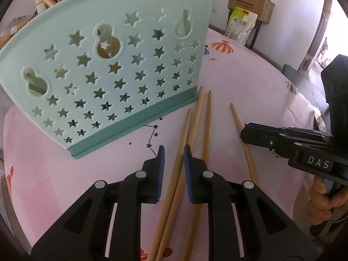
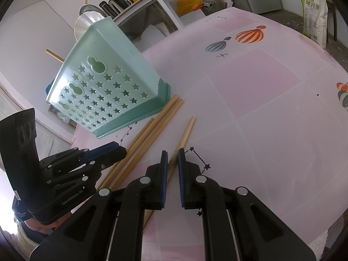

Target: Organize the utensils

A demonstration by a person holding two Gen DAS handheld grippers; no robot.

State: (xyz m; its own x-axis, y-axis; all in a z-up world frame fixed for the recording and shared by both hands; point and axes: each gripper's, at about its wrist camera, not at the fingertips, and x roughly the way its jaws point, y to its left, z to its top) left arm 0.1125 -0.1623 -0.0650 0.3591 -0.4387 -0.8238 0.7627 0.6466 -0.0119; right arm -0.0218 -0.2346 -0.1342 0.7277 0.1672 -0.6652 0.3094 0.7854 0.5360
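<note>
A mint-green utensil holder (image 1: 130,65) (image 2: 104,91) with star cut-outs stands on the pink tablecloth (image 2: 261,108). Three wooden chopsticks (image 1: 206,119) (image 2: 156,121) lie side by side at its base, and a single chopstick (image 1: 236,114) (image 2: 187,130) lies apart to their right. My left gripper (image 1: 173,150) (image 2: 120,151) hovers over the group with a narrow gap between its pads. One chopstick runs under that gap and is not pinched. My right gripper (image 2: 173,154) (image 1: 243,131) is shut on the single chopstick, which still rests on the cloth.
A wooden stick (image 2: 54,54) pokes out behind the holder's top. A cardboard box (image 1: 250,2) and a printed bag (image 1: 239,24) (image 2: 314,10) stand beyond the far table edge. A shelf with kettles (image 2: 117,2) is behind the holder. A hand (image 1: 322,200) grips the right tool.
</note>
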